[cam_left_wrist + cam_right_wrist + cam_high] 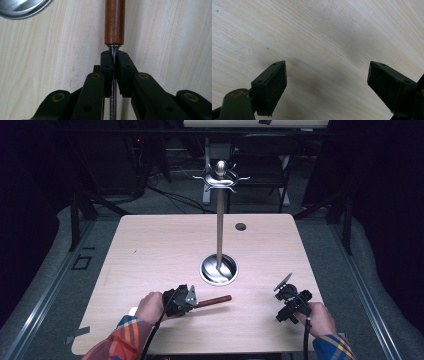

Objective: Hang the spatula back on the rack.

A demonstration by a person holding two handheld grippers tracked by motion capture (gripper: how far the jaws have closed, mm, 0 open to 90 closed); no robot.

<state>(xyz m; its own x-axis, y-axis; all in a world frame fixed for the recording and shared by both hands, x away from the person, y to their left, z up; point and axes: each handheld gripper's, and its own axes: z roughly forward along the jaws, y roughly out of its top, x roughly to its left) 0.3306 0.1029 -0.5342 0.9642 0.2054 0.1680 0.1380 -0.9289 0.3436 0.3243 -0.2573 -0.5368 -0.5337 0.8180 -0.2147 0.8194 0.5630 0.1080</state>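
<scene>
One wooden-handled tool [214, 300] flat on desk [150, 250], just in front of the one steel stand [219, 240]. Left tongs [114, 62] clamped on its thin metal shank below the handle. Right tongs [327, 82] wide open, holding nothing, right of stand base.

Pale wood table [150, 250]: steel stand [219, 269], wooden-handled utensil [214, 300].

Bare table [150, 245] lies open around both my hands; between them, farther back, the metal stand [219, 220] rises from its round base [219, 270], blocking that middle path.
</scene>
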